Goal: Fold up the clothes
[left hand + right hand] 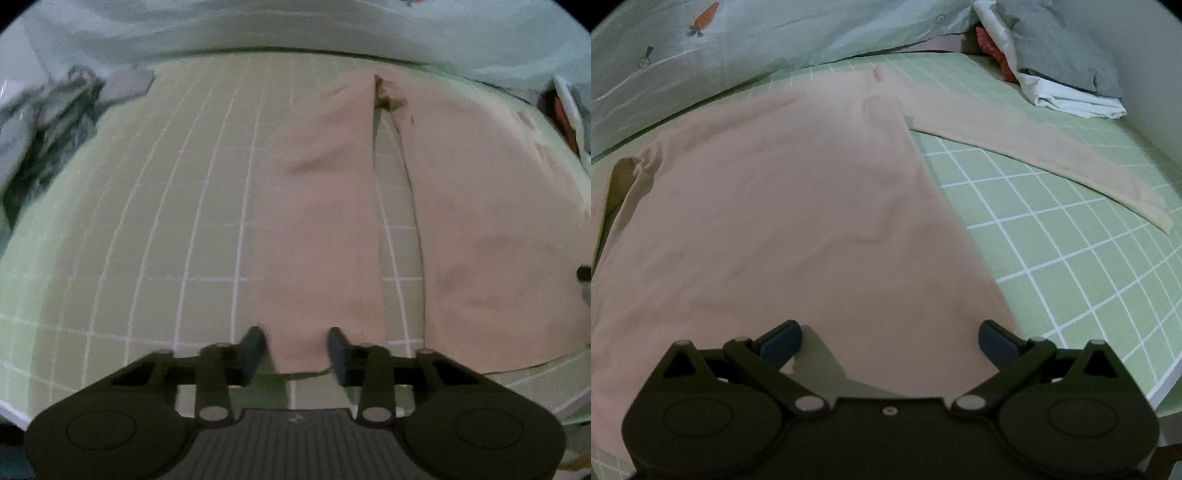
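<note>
A pale pink long-sleeved top (794, 203) lies spread flat on a green grid-pattern sheet (1071, 258). One sleeve (1034, 155) stretches out to the right. In the left wrist view the other sleeve (321, 221) runs down beside the body (480, 221), with a strip of sheet between them. My left gripper (296, 350) is low over that sleeve's cuff. Its fingers stand a little apart with the cuff lying flat between them, not visibly pinched. My right gripper (890, 343) hangs wide open over the top's lower hem, holding nothing.
A pale quilt with carrot prints (701, 55) lies along the far side. A folded grey and white stack (1063, 74) sits at the back right, something red (990, 44) behind it. Dark crumpled clothing (55, 122) lies at the left. The bed's edge (1167, 380) is at the right.
</note>
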Motion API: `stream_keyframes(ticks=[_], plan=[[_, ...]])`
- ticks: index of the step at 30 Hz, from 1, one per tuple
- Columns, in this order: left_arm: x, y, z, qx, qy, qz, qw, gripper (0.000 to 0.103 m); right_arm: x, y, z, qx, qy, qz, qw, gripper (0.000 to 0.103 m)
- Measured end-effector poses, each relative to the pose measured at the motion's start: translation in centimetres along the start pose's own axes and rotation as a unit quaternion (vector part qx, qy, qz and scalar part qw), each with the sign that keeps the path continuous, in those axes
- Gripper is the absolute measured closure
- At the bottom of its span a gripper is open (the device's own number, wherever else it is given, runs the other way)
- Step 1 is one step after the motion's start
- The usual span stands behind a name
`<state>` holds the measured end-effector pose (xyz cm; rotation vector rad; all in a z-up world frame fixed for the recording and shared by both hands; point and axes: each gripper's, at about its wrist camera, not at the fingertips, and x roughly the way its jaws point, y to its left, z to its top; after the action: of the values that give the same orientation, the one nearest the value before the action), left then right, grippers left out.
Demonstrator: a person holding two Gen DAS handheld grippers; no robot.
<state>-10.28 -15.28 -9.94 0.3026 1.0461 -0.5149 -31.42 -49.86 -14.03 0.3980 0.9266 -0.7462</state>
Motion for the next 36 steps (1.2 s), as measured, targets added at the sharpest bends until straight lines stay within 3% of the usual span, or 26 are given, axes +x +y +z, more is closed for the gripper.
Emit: stream_keyframes(ticks=[1,2,5,16,22,24,26,29,32,34,36], plan=[[0.0,-0.1,0.0,0.005,-0.002,-0.001,1.0,0.094,0.0,0.0,0.0,0.001,0.0,-0.001,1.0,0.0],[0.1,0.0,0.1,0.009,-0.003,-0.003,0.9999,0.098,-0.1,0.1,0.0,0.002,-0.001,-0.002,1.0,0.0],[0.0,0.6,0.3,0.008,-0.001,-0.002,1.0,0.099,-0.1,0.3,-0.1,0.008,-0.002,-0.006,1.0,0.0],[0.2,8.6,2.9,-0.02,-0.008,0.111,0.9936,0.099,-0.5,0.7,-0.6,0.034,-0.007,-0.025,0.999,0.0],[1.1,11.8,5.2,-0.073,-0.006,0.124,0.9895,0.098,-0.7,0.9,-0.8,0.044,-0.002,-0.031,0.999,0.0],[1.2,11.6,5.4,-0.082,-0.007,0.126,0.9886,0.094,-0.8,0.9,-0.8,0.039,0.002,-0.027,0.999,0.0],[0.6,11.1,5.6,-0.101,-0.017,0.114,0.9881,0.068,-0.9,0.6,-0.7,0.019,0.005,-0.01,1.0,0.0],[-1.0,9.0,6.1,-0.108,-0.048,0.088,0.9891,0.052,-1.2,-0.5,-0.9,0.003,0.001,0.002,1.0,0.0],[-2.3,5.4,6.4,-0.093,-0.067,0.031,0.9929,0.033,-1.5,-2.3,-1.0,0.031,-0.006,-0.004,1.0,0.0],[-2.5,2.7,6.6,-0.077,-0.066,-0.016,0.9947,0.032,-1.6,-3.3,-0.8,0.043,-0.01,-0.013,0.999,0.0],[-2.3,-0.9,6.5,-0.027,-0.054,-0.052,0.9968,0.032,-1.3,-4.0,-0.6,0.042,-0.006,-0.025,0.999,0.0]])
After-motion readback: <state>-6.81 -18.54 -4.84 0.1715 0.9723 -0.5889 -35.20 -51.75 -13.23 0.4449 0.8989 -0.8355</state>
